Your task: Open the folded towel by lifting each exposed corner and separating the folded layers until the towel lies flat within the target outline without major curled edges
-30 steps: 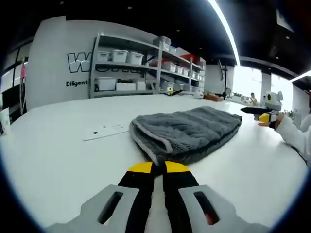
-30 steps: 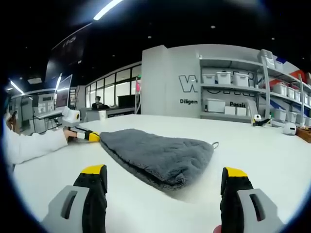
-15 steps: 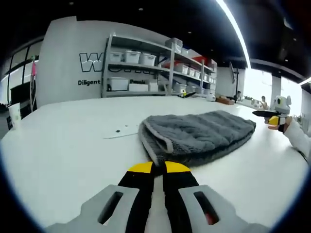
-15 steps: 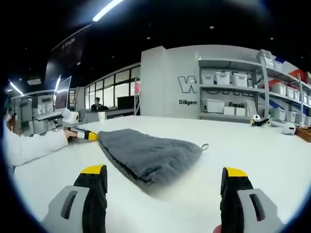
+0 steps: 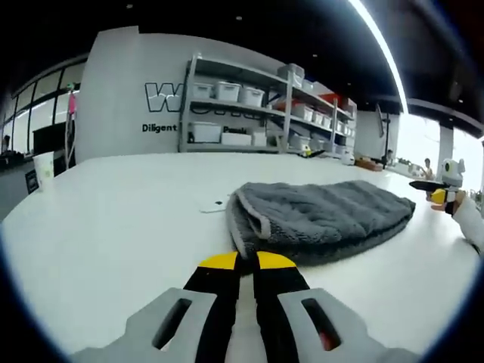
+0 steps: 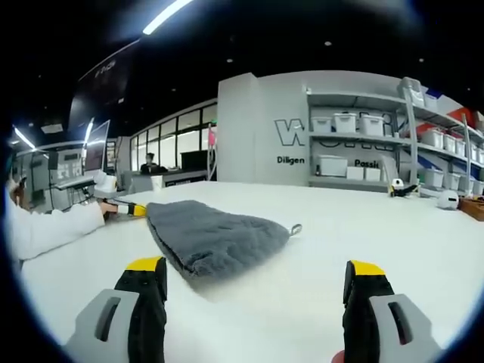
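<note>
Big white table (image 5: pixel 98 227) w/ a gray fluffy towel (image 5: pixel 318 219) lying on it, folded over, well in from the table's edges. In the left gripper view the left gripper (image 5: pixel 246 263) has its two yellow-tipped jaws pressed together, nothing between them, tips right at the near edge of the towel; can't tell if they touch it. A pale trim runs along that near towel edge. A small flat white thing (image 5: pixel 214 206) lies on the table just beside the towel's far-left corner.

The right gripper (image 6: pixel 255 274) in the right gripper view has jaws spread wide, nothing in them, over bare table. Towel (image 6: pixel 208 238) sits ahead & to the left; a small loop (image 6: pixel 296 229) sticks out at its right corner. A white sleeve (image 6: pixel 49 227) reaches in from the left.

Back wall: shelves (image 5: pixel 257 113) w/ white bins.
</note>
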The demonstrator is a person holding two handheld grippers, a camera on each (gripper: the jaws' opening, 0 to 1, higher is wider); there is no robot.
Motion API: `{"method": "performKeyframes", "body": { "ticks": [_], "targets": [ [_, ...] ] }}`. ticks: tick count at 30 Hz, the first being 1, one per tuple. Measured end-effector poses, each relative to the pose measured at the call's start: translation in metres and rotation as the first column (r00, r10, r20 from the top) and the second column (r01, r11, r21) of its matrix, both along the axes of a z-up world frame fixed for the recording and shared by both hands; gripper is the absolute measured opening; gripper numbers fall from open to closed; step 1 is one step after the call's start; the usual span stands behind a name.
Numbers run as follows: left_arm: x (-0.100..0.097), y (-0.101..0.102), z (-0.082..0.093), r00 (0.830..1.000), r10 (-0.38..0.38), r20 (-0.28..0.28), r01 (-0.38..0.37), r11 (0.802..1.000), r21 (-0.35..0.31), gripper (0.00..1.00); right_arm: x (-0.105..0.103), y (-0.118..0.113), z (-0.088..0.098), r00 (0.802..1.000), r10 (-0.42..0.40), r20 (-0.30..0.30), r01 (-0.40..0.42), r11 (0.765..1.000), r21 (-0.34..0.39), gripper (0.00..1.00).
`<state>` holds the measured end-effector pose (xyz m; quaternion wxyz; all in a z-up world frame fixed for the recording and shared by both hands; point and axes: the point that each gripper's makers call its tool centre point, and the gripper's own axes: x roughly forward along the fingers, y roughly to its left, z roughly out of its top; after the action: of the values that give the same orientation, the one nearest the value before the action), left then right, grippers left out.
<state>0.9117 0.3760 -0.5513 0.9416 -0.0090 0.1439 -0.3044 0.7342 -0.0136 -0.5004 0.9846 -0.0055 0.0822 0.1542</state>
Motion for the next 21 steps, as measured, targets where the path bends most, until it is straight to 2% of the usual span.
{"method": "performKeyframes", "body": {
  "ticks": [12, 21],
  "targets": [
    [-0.001, 0.033, -0.001, 0.998, 0.068, -0.002, -0.068, 0.998, -0.008, 0.05, -0.001, -0.002, 0.001, 1.000, -0.004, 0.005, 0.004, 1.000, 0.004, 0.98],
    [-0.012, 0.050, -0.002, 0.997, 0.083, -0.007, -0.083, 0.996, -0.010, 0.05, 0.000, -0.004, 0.000, 1.000, -0.008, 0.005, 0.008, 1.000, 0.006, 0.98]
  ]
}}
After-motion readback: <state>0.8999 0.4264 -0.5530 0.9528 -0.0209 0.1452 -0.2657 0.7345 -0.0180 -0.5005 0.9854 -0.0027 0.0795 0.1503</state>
